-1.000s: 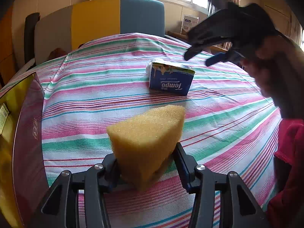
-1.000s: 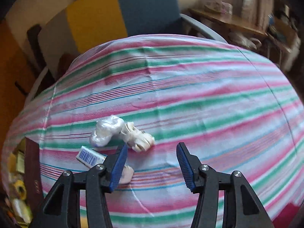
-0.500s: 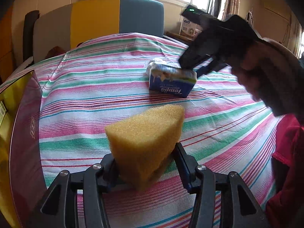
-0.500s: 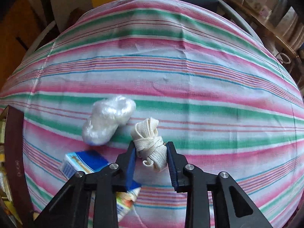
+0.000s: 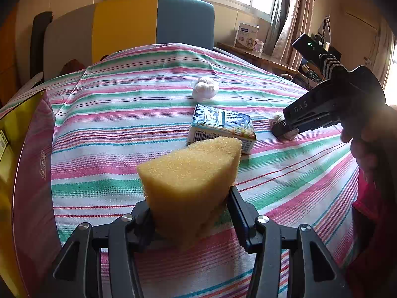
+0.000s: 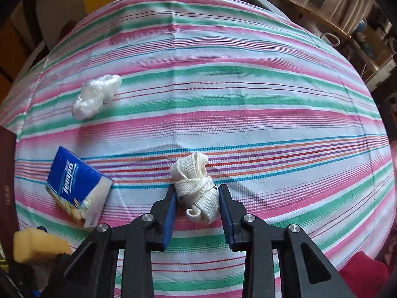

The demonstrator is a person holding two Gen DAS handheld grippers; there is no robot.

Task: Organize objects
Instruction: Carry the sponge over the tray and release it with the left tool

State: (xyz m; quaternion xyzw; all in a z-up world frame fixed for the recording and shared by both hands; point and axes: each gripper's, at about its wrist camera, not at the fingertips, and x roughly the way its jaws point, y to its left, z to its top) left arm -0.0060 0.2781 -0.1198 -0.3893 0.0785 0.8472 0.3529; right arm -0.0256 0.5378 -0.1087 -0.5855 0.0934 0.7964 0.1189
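**Both grippers hold soft items over the striped cloth**

The bundle of cream webbing [image 6: 196, 188] lies on the striped tablecloth [image 6: 248, 99], pinched between the blue pads of the right gripper [image 6: 197, 198], whose jaws have closed narrowly on it. To its left sits a blue tissue pack [image 6: 77, 186], tilted on the cloth and apart from the bundle. Farther off lies a crumpled clear plastic wad [image 6: 95, 96]. The left gripper [image 5: 191, 213] clamps a yellow sponge wedge [image 5: 191, 178] between half-open jaws, lifted above the cloth. A dark red box edge [image 5: 32, 173] borders the table's left side. A hand [image 5: 364, 144] grips the right tool's handle.
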